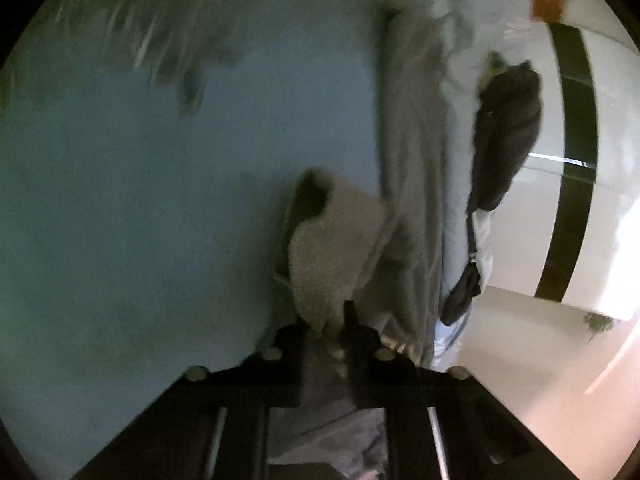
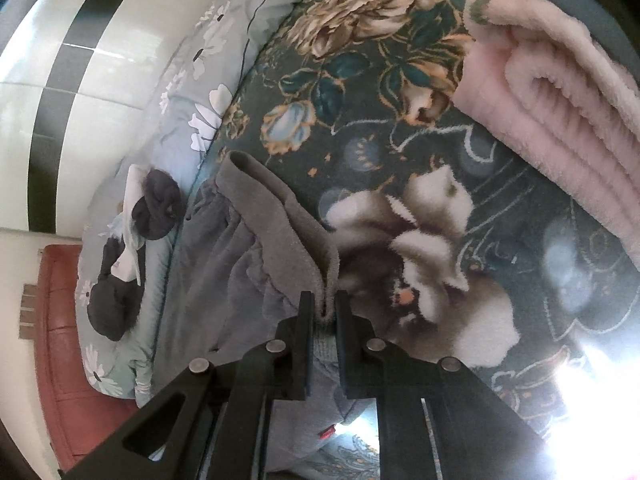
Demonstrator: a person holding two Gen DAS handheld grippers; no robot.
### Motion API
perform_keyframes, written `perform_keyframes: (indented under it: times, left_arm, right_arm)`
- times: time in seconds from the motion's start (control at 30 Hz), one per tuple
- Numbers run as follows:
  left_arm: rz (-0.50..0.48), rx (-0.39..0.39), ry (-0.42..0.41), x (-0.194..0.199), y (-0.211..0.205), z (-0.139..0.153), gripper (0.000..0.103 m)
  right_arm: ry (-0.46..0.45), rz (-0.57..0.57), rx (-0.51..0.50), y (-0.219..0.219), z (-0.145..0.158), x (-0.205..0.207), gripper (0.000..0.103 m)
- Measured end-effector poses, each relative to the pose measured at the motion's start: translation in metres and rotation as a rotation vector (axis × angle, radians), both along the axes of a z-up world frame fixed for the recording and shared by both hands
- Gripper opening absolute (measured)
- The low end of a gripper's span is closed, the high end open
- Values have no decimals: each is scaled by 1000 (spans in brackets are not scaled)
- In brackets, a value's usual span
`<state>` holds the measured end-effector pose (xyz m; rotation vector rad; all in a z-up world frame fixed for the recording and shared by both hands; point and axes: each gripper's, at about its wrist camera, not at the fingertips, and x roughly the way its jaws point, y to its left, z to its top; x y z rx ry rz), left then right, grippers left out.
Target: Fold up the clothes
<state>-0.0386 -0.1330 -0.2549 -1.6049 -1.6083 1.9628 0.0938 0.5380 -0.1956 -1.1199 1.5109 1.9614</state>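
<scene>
Left wrist view: the left gripper (image 1: 326, 332) is clenched on a bunched edge of the grey garment (image 1: 408, 184), fleecy inner face turned outward. The grip sits on what appears to be a cuff or hem opening, in my judgement so that one end of the piece can be carried across for a fold. Beyond the fingers the garment trails away as a long strip across the blue bed surface (image 1: 160, 208). The tool is rolled well over on its side (the tiled wall (image 1: 608, 160) stands at the right edge of the frame). A dark bundle (image 1: 506, 132) lies near the garment, not touching it as far as the blur allows.

Right wrist view: the right gripper (image 2: 324, 308) is closed on a doubled fold of the same grey garment (image 2: 280, 232), the cloth pinched upright between the two fingers. The rest lies heaped to the left, partly over the floral blanket (image 2: 380, 120) and against the daisy-print pillow (image 2: 208, 92). This tool is likewise rolled sideways and angled down toward the bed. A folded pink fleece (image 2: 552, 104) lies well apart at the right.

With both ends held, I judge the fold to be under way, not finished.
</scene>
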Motion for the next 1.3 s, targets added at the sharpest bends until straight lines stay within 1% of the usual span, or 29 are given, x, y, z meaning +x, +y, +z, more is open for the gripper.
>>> perform_keyframes:
  times: [0.03, 0.3, 0.37, 0.43, 0.5, 0.53, 0.6, 0.73, 0.83, 0.87, 0.9, 0.93, 0.97, 1.03, 1.07, 1.13, 1.2, 1.3]
  left_arm:
    - [0, -30, 29, -3, -9, 9, 12]
    - [85, -313, 206, -37, -138, 72, 11]
    - [93, -399, 208, -43, -162, 78, 11]
    - [83, -433, 186, -45, -172, 71, 11]
    - [68, -468, 139, -48, -175, 56, 11]
    - [59, -475, 106, -47, -178, 45, 11]
    - [56, -475, 68, -44, -175, 28, 11]
    - [101, -447, -8, -40, -171, 5, 12]
    - [109, -388, -11, -34, -172, 2, 13]
    - [107, -373, -2, -32, -173, 6, 14]
    - [102, -355, 8, -30, -174, 9, 16]
    - [95, -346, 12, -29, -174, 13, 21]
    - [85, -342, 10, -28, -174, 16, 31]
    - [74, -329, -1, -24, -172, 16, 44]
    - [69, -320, -8, -22, -170, 15, 49]
    - [53, -302, -41, -17, -164, 9, 53]
    - [42, -292, -80, -13, -156, 1, 53]
    - [60, -312, -80, -5, -148, 1, 54]
  right_arm:
    - [-5, 0, 1, 0, 0, 0, 11]
    - [-34, -6, 15, 0, -1, 0, 11]
    - [-44, -10, 16, 0, -3, 1, 11]
    - [-56, -15, 17, 0, -6, 2, 11]
    - [-71, -18, 18, 1, -9, 3, 11]
    - [-76, -19, 17, 1, -10, 4, 12]
    - [-81, -21, 16, 2, -11, 6, 12]
    - [-86, -25, 14, 2, -10, 9, 12]
    - [-81, -26, 21, 3, -5, 13, 14]
    - [-80, -26, 27, 3, -3, 15, 19]
    - [-77, -31, 31, 3, -1, 18, 21]
    - [-73, -39, 34, 3, 0, 22, 25]
    - [-69, -46, 37, 3, 1, 26, 29]
    - [-55, -57, 27, 2, 1, 34, 32]
    - [-48, -54, 19, 1, -1, 36, 34]
    - [-43, -40, -5, -3, -8, 37, 35]
    - [-37, -35, -39, -9, -17, 35, 35]
    - [-27, -31, -98, -18, -33, 29, 35]
